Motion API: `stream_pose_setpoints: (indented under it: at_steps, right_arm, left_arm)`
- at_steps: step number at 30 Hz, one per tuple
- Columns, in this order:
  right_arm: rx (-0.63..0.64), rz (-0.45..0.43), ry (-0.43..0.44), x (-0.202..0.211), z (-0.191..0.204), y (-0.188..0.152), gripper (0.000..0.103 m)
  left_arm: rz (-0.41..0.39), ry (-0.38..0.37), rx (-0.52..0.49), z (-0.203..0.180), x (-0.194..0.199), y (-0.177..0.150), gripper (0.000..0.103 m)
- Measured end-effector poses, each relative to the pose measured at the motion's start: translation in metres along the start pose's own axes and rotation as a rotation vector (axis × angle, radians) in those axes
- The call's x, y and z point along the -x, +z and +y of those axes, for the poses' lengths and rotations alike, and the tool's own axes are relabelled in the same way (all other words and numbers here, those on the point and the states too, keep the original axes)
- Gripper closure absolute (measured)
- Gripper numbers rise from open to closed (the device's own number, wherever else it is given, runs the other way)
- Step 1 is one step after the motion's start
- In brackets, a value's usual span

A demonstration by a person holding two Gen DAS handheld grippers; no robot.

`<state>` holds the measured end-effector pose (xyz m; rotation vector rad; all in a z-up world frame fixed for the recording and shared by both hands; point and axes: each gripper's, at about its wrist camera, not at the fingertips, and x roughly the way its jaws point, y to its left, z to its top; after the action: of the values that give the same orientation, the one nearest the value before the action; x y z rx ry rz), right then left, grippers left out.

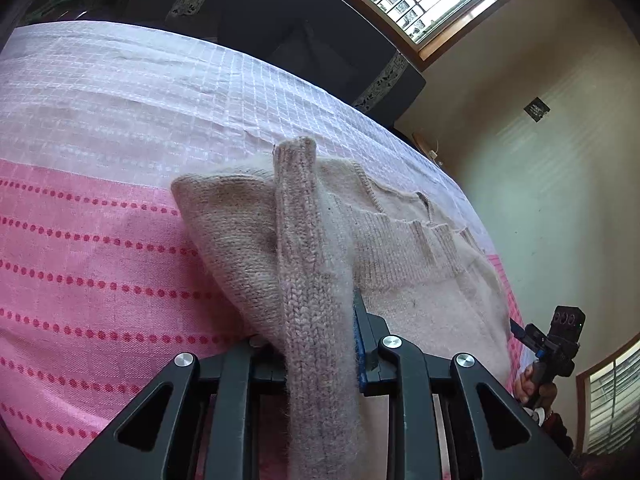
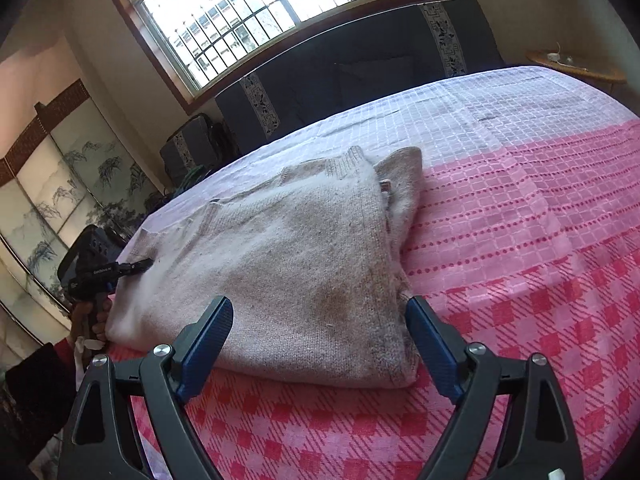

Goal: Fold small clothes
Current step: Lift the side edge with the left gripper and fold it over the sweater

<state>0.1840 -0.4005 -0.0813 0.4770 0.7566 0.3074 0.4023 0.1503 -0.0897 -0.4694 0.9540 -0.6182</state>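
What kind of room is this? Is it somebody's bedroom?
Probably a bedroom. A pink and white woven bedspread covers a wide bed with a dark padded headboard under a big barred window. A beige knitted sweater lies on it.

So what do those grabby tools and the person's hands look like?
Each tool is black, with triangle-holed linkage arms, shiny silver round bolts and blue textured pads on the fingers. The left tool and right tool look alike. Each has a black boxy camera block and a pistol-style handle, held in a bare hand with a dark sleeve.
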Motion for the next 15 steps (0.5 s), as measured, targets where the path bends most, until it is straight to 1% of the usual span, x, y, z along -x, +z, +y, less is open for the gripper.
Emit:
stream_pose_setpoints:
  at_steps: [1, 2, 4, 6, 8, 9, 11, 15]
  right_arm:
    - [-0.029, 0.002, 0.042, 0.001, -0.006, 0.001, 0.016]
    - [-0.038, 0.001, 0.066, 0.002, -0.008, 0.001, 0.016]
    - [-0.003, -0.016, 0.058, 0.004, -0.001, 0.001, 0.017]
    - [0.052, -0.031, 0.055, 0.006, 0.009, -0.001, 0.017]
    - [0.071, -0.031, 0.034, 0.006, 0.014, -0.002, 0.017]
    - [0.069, -0.03, 0.038, 0.006, 0.013, -0.002, 0.017]
    - [0.044, -0.041, 0.07, 0.009, 0.006, 0.0, 0.017]
    - [-0.063, -0.071, 0.148, 0.017, -0.018, 0.003, 0.017]
  left_arm:
    - [0.0, -0.002, 0.003, 0.0, 0.0, 0.0, 0.079]
    - [-0.002, -0.003, 0.008, 0.001, 0.0, 0.0, 0.079]
    - [-0.006, 0.003, 0.022, 0.002, 0.002, -0.001, 0.079]
    - [-0.009, 0.027, 0.029, -0.001, 0.002, -0.002, 0.08]
    - [-0.015, 0.044, 0.065, -0.003, 0.003, -0.003, 0.082]
    - [-0.015, 0.062, 0.077, -0.005, 0.003, -0.004, 0.082]
    - [-0.012, 0.121, 0.078, -0.015, 0.003, -0.004, 0.082]
    - [0.012, 0.284, 0.042, -0.052, 0.001, 0.004, 0.083]
